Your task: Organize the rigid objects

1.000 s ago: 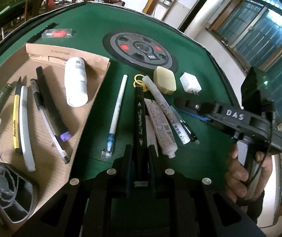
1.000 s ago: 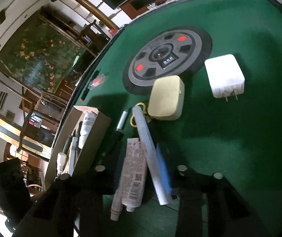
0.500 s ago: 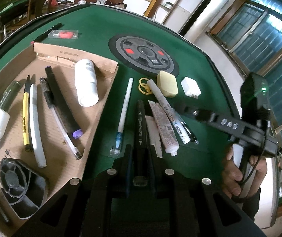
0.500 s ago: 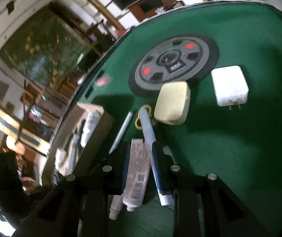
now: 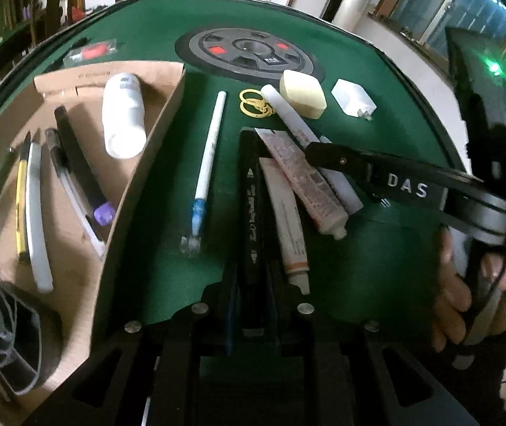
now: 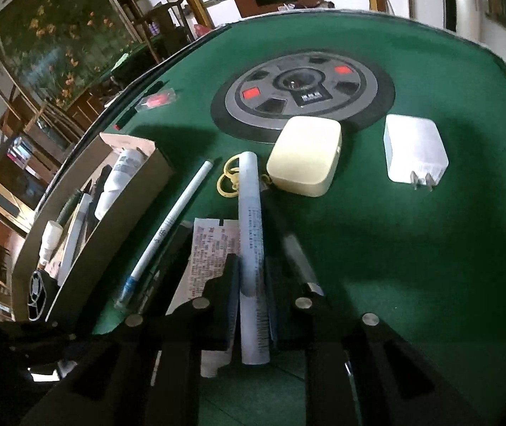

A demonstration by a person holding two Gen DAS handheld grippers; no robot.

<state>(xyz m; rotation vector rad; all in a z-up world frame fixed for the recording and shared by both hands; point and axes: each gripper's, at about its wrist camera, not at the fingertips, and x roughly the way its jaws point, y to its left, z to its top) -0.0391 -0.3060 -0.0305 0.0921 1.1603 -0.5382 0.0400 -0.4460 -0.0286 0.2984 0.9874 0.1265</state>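
**Both grippers closed on pens over the green table**

The left gripper (image 5: 252, 277) was clamped on a black marker (image 5: 251, 206), its jaws pressed against the barrel near the marker's near end while the rest of it stretched out over the green felt table (image 5: 153, 277). The right gripper (image 6: 252, 284) had its jaws closed against a white tube-shaped pen (image 6: 250, 248), which ran forward between them toward a tangle of yellow rubber bands (image 6: 227, 177).

Just beside the marker lay two squeezed tubes (image 5: 299, 177), overlapping, and on its other side a slim white pen with a blue tip (image 5: 207, 163). Past the rubber bands sat a cream-coloured case (image 6: 304, 156), and near it a white charger (image 6: 414, 152) with its prongs pointing at me.

To the left stood a cardboard tray (image 5: 136, 174) holding a white bottle (image 5: 124, 117), several pens and a black fan-like part (image 5: 8, 340). A hand (image 5: 466, 294) gripped the right tool's handle.
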